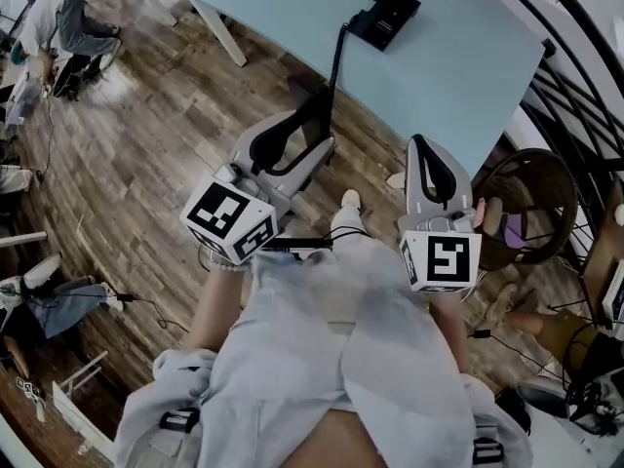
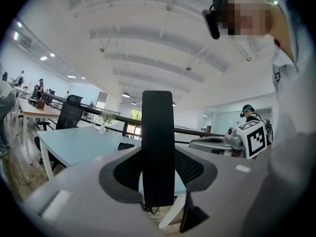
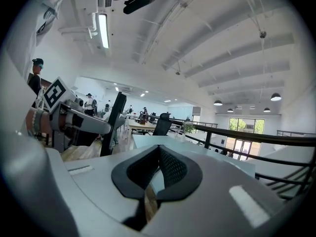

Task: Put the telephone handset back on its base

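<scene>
A light blue table (image 1: 458, 57) carries the black telephone base (image 1: 385, 15) near its far edge. My left gripper (image 1: 317, 127) is shut on the black handset (image 1: 334, 71), which sticks out past the jaws toward the base, its far end close to it. In the left gripper view the handset (image 2: 158, 132) stands upright between the closed jaws of the left gripper (image 2: 158, 181). My right gripper (image 1: 421, 144) hovers at the table's near edge, shut with nothing in it. The right gripper view shows the right gripper (image 3: 158, 152) with its jaws pressed together, and the handset (image 3: 114, 117) off to the left.
A round wicker chair (image 1: 531, 203) stands right of the right gripper, beside a black railing (image 1: 575, 76). A white table leg (image 1: 219, 27) meets the wood floor (image 1: 127, 154). People sit at desks at upper left (image 1: 68, 18). A black office chair (image 2: 69, 115) stands behind the table.
</scene>
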